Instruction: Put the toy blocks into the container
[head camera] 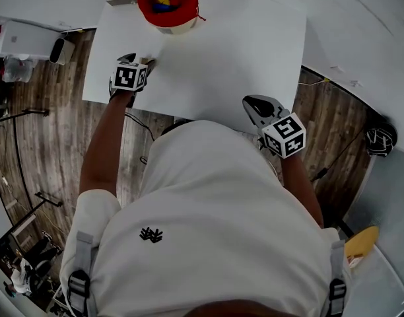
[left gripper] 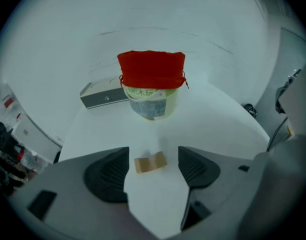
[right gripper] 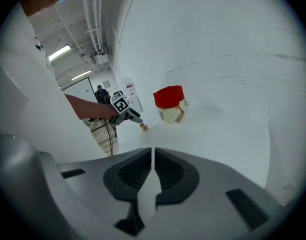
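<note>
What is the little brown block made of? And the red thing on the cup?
The little block looks like plain wood: tan, matte, unpainted, though blurry. The red cover looks like cloth: it creases and has a string. The cup seems paper or plastic, with a printed label.

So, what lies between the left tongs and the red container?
In the left gripper view, a small tan block lies between the open jaws of the left tongs; beyond it the white table is bare up to the container.
</note>
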Demonstrator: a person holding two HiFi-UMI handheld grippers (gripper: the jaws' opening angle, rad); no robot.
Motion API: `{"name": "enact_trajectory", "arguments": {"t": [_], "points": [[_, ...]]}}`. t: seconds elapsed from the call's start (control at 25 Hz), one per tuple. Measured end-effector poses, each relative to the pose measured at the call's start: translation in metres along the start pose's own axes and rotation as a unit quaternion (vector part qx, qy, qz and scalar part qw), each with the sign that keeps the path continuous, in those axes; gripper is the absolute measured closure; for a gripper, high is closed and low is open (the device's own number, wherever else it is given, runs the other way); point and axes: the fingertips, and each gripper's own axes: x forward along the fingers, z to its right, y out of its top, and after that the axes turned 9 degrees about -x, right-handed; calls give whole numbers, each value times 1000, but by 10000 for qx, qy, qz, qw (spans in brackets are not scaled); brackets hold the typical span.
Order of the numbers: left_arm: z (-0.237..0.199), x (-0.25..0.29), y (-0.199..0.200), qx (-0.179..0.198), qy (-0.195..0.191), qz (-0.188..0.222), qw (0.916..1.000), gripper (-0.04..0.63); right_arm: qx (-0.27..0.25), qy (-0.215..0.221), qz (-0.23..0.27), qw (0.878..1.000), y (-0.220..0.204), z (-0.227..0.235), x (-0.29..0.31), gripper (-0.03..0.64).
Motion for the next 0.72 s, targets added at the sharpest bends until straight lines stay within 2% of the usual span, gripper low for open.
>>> {"name": "enact_trajectory", "arguments": {"t": [0.32,0.48,0.6,0.72], "points": [[-14,29,-21,-588,571,120,9966,255,60,-62,-98,9999,-7,5,-5,595],[-19,34,-26,-682,781,73,9946,255,123,-143,-127,9997,-11,5,-10,595],[-18,45,-30,-642,700,38,9955,256,171,-212,-130,9995,-10,5,-12,595],[-19,47,-28,-550,693,126,9960,307,220,-266,-130,9993,-11,4,-13,595]]}}
